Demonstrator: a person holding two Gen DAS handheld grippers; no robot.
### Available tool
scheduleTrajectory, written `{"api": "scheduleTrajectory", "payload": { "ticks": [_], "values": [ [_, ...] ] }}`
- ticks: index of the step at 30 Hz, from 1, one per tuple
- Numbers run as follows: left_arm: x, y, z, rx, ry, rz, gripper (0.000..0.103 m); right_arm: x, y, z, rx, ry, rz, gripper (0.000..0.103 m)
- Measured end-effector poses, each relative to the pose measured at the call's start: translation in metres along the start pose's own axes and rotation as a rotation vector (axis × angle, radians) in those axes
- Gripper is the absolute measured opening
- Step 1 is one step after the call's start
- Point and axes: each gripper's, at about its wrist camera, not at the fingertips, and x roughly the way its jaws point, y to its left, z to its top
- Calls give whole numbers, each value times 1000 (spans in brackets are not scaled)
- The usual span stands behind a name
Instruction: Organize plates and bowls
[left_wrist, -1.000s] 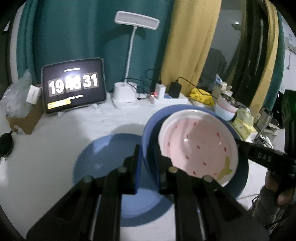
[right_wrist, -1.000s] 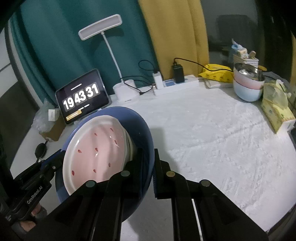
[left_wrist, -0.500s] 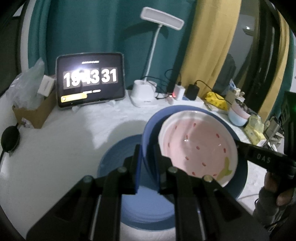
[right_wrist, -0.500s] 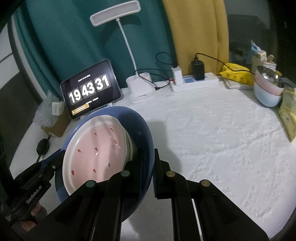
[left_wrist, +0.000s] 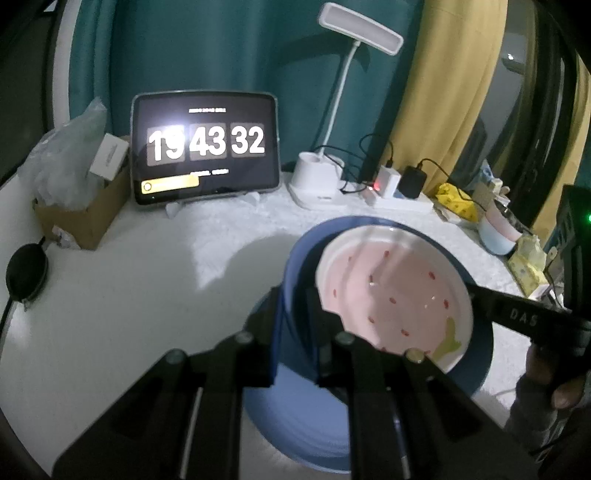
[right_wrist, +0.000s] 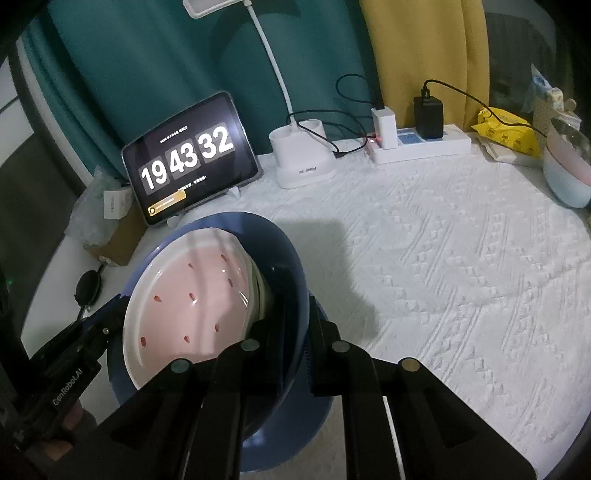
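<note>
Blue bowl (left_wrist: 295, 266) with pink plate (left_wrist: 395, 291) now sits over the light blue plate (left_wrist: 295, 424), covering most of it. Tablet clock (left_wrist: 205, 146) nearer, reading advanced to 19:43:32.

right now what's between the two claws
The dark blue bowl with the pink plate inside; left claw and right claw each pinch its rim, seen in both wrist views.

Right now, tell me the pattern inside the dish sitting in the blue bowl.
Pink dish with small red specks and a white rim; clearest in the left wrist view.
</note>
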Motion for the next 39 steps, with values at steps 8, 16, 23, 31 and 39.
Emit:
{"api": "scheduleTrajectory", "payload": {
  "ticks": [8, 16, 23, 31, 39],
  "values": [
    [2, -11, 1, 46, -14, 35, 12, 5, -8, -1, 7, 14, -17, 10],
    [3, -17, 1, 78, -22, 63, 14, 5, -8, -1, -6, 14, -29, 11],
    [1, -21, 1, 97, -33, 99, 17, 6, -6, -1, -12, 24, -49, 13],
    [-1, -21, 1, 87, -14, 102, 17, 1, -11, -4, -10, 22, -75, 25],
    [-3, -25, -1, 79, -1, 108, 18, -11, -17, -8, -13, -2, -81, 35]
  ]
}}
